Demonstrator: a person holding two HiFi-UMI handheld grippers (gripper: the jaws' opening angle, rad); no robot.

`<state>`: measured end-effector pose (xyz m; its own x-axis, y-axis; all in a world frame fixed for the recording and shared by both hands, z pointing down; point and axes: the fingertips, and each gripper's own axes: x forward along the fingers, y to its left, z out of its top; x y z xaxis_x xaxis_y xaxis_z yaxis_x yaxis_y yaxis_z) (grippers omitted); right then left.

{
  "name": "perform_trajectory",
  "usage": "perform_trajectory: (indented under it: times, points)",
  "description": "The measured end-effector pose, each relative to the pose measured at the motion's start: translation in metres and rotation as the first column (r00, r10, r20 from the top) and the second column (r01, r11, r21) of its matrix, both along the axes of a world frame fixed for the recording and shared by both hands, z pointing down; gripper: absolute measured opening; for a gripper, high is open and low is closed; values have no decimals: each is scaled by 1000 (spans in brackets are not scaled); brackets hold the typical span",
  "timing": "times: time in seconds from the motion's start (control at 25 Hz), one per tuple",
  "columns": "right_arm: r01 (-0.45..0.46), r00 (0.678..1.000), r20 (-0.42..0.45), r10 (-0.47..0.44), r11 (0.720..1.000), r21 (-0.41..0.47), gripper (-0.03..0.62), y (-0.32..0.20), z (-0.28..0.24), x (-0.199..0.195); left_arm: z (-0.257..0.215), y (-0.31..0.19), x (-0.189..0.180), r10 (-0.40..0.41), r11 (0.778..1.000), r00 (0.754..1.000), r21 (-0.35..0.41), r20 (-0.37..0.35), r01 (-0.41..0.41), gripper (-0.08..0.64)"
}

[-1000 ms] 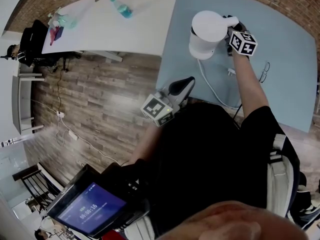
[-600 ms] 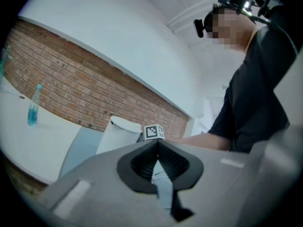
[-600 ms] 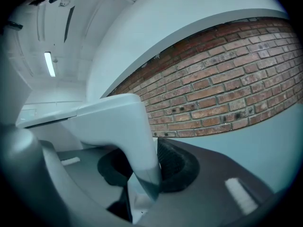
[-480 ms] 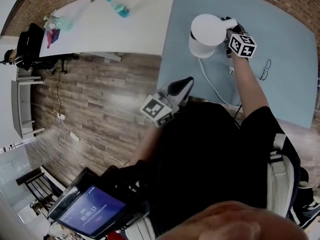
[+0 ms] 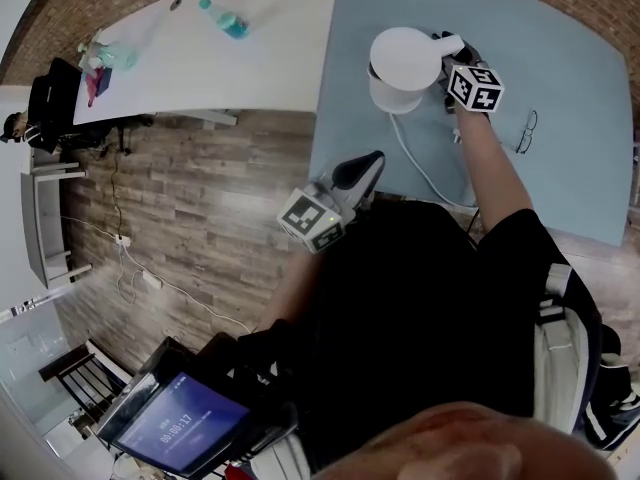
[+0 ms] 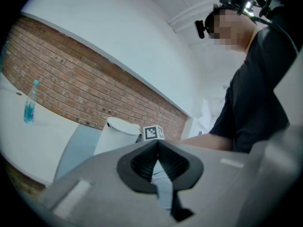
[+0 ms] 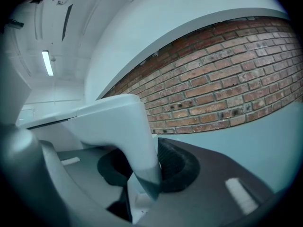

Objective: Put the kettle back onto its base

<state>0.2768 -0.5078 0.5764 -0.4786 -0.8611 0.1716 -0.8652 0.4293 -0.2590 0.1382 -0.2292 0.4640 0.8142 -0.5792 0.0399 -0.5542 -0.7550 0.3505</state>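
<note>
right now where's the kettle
In the head view the kettle is at the top, right of centre, over the blue table, its handle held in the right gripper.

Kettle (image 5: pixel 400 63) toward the far side of the bench (image 5: pixel 570 58), right tongs (image 5: pixel 447 56) clamped on its handle from the right. Cord (image 5: pixel 418 168) runs from under it toward the near edge. Glasses (image 5: pixel 525 133) lie further right. Left tongs (image 5: pixel 368 163) by the near-left corner. Bottle (image 5: pixel 222 20) on the left bench (image 5: pixel 260 68).
</note>
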Motion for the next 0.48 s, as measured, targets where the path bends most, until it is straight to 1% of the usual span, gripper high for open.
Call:
perform_trajectory:
  times: [0.16, 0.48]
  points:
    - [4, 1000, -19, -4, 1000, 9, 110, 2, -4, -4, 2, -1, 0, 7, 1000, 1000, 9, -21, -7, 3]
    - [-9, 999, -39, 10, 1000, 9, 110, 8, -4, -2, 3, 0, 6, 27, 999, 1000, 25, -16, -27, 3]
